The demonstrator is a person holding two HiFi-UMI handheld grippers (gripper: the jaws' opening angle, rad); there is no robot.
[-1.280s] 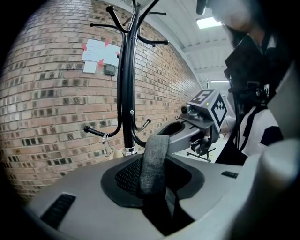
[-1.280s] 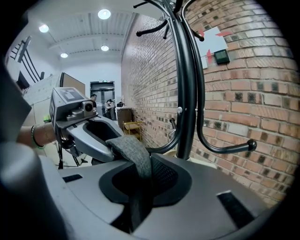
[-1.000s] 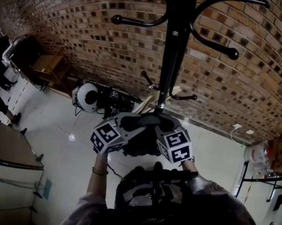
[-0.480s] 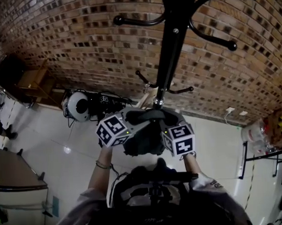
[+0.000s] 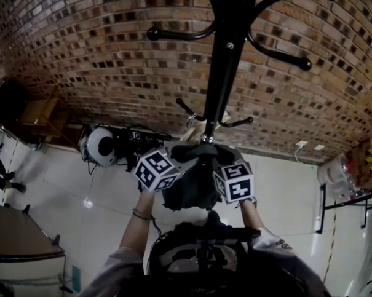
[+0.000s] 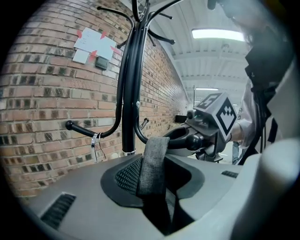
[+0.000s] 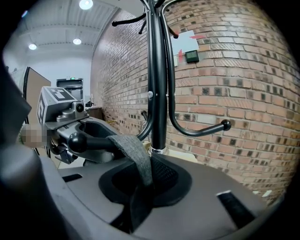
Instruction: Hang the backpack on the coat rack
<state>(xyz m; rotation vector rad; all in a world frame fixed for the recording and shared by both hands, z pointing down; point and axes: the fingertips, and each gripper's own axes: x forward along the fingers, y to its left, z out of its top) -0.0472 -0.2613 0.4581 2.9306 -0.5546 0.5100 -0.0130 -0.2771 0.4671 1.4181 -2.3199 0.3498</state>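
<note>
Backpack strap, looped over coat rack hook

The head view is dim and murky: the rack reads as a flat black shape, and the lower edge sinks into near-black. One small glare spot sits on the pale floor. The wall bows strongly (wide-angle lens). Both gripper views are brighter, ringed by black corners, with the brick courses bent toward the rim. In the left gripper view a ceiling strip light burns out to white. In the right gripper view round lamps glow overhead. The strap is fairly sharp, while the nearest foreground goes soft.
</note>
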